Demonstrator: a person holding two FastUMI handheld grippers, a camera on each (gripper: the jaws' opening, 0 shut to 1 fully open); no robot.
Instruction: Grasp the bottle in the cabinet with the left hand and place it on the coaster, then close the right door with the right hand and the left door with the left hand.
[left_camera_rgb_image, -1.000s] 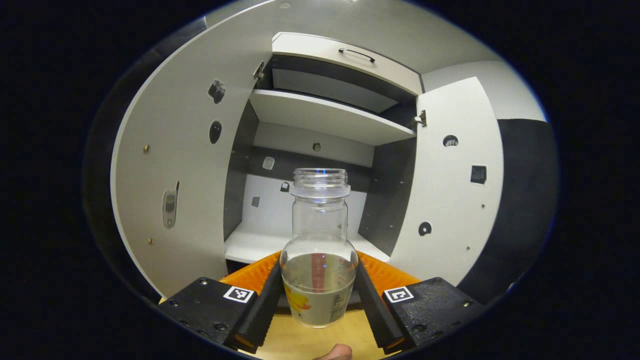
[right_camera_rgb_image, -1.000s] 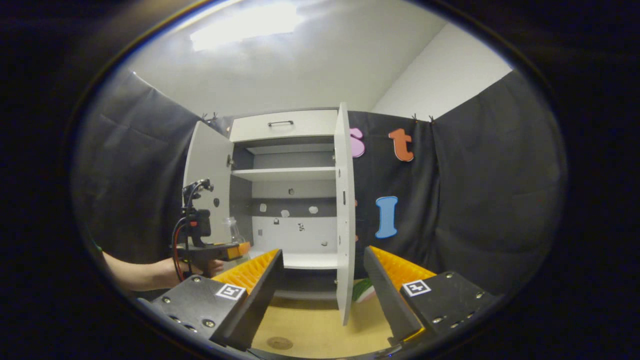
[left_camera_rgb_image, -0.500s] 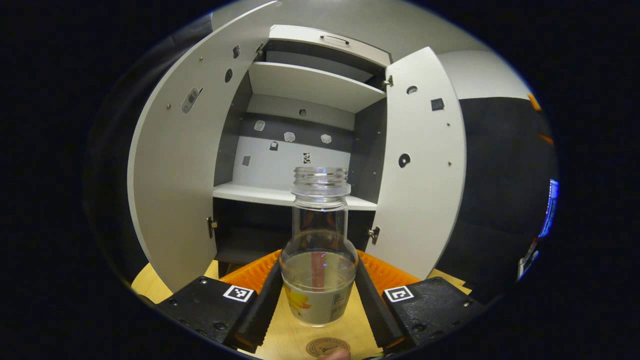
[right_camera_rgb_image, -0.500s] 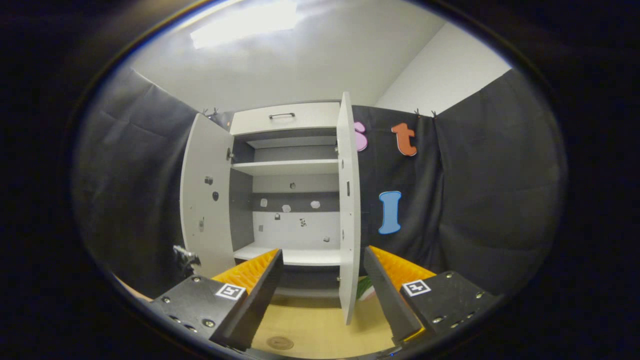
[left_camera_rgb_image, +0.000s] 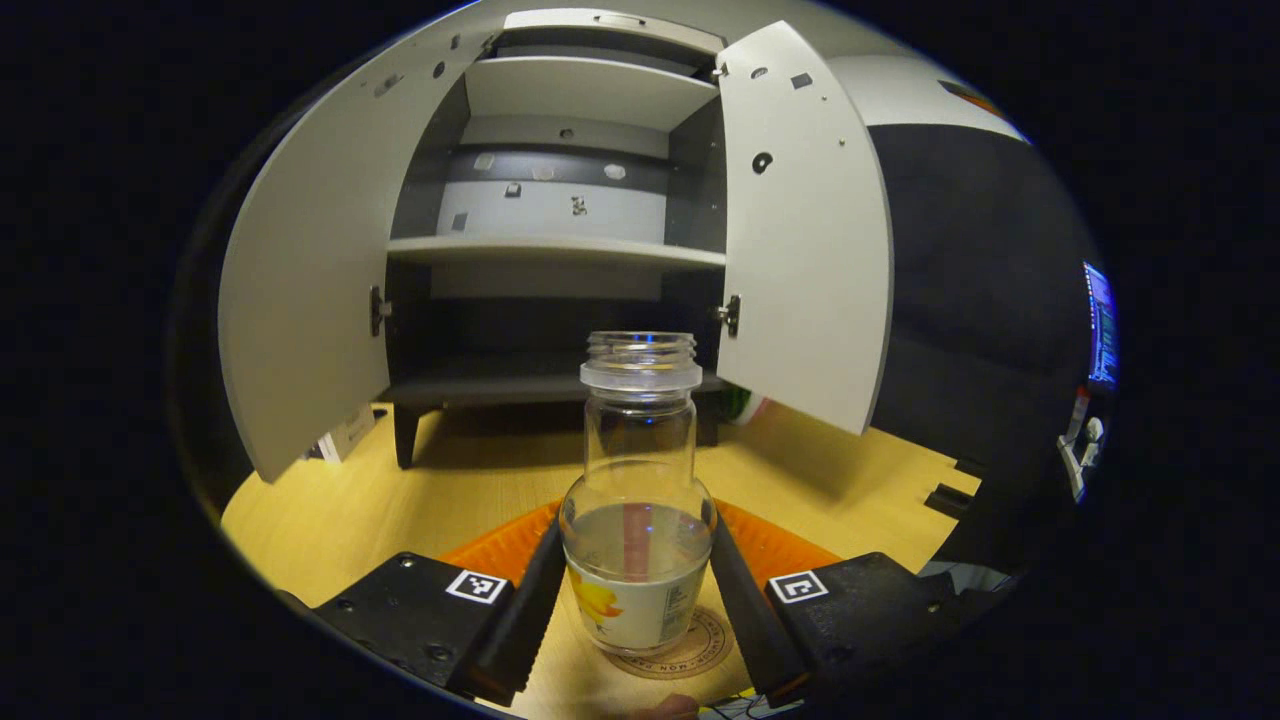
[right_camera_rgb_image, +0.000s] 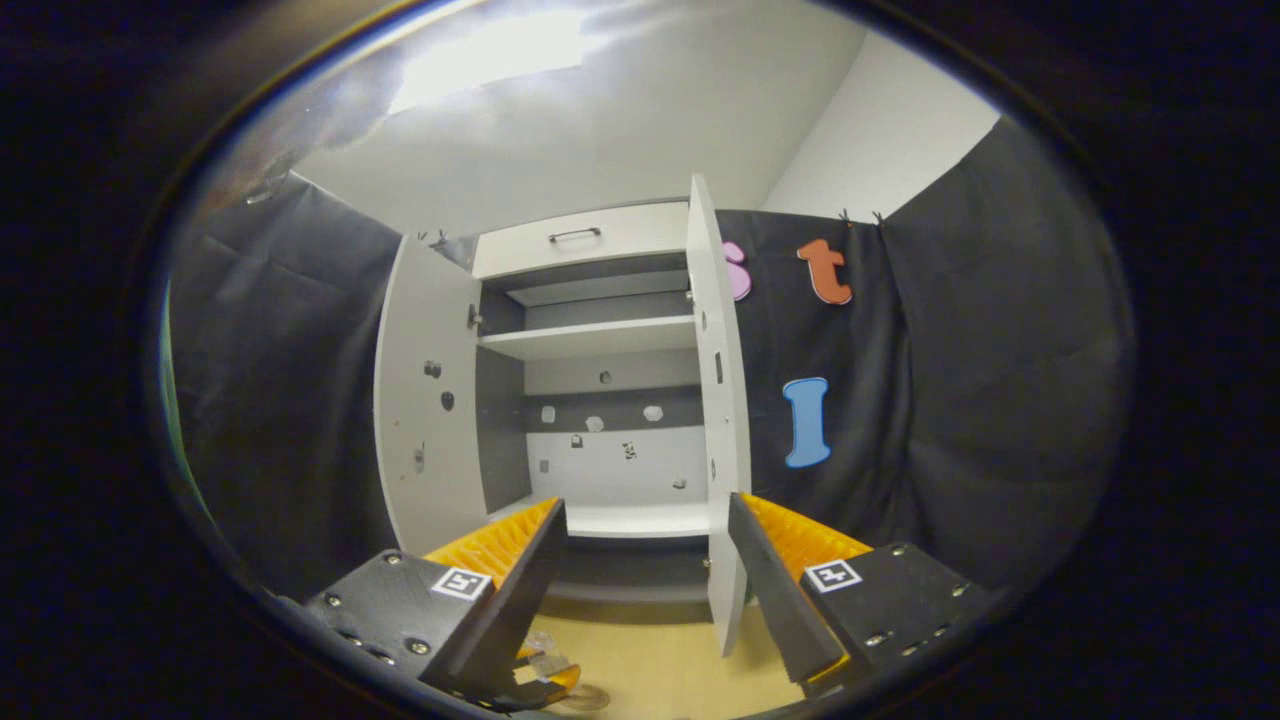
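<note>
Item: bottle (left_camera_rgb_image: 638, 500), clear glass, open mouth, some liquid in the lower part. Held upright by the left tool (left_camera_rgb_image: 636, 590), both fingers clamped on its lower body.

Change: a second ago the bottle sits level with the cabinet (left_camera_rgb_image: 560, 200) shelf, with the cabinet interior directly behind it; now it is out in front of the cabinet and well below that shelf, low over the table (left_camera_rgb_image: 470, 480). The coaster (left_camera_rgb_image: 690, 650), just coming into sight half a second ago, now lies directly beneath the bottle's base. Whether the base touches it cannot be told.

Doors: left door (left_camera_rgb_image: 310, 260) and right door (left_camera_rgb_image: 805, 230) both stand open on either side of the cabinet.

Right tool (right_camera_rgb_image: 645, 590): fingers apart, holding nothing, in front of the cabinet and facing the edge of the right door (right_camera_rgb_image: 722, 420).

Status: carry judged all but done; release onto the coaster appears next, both doors not yet closed
</note>
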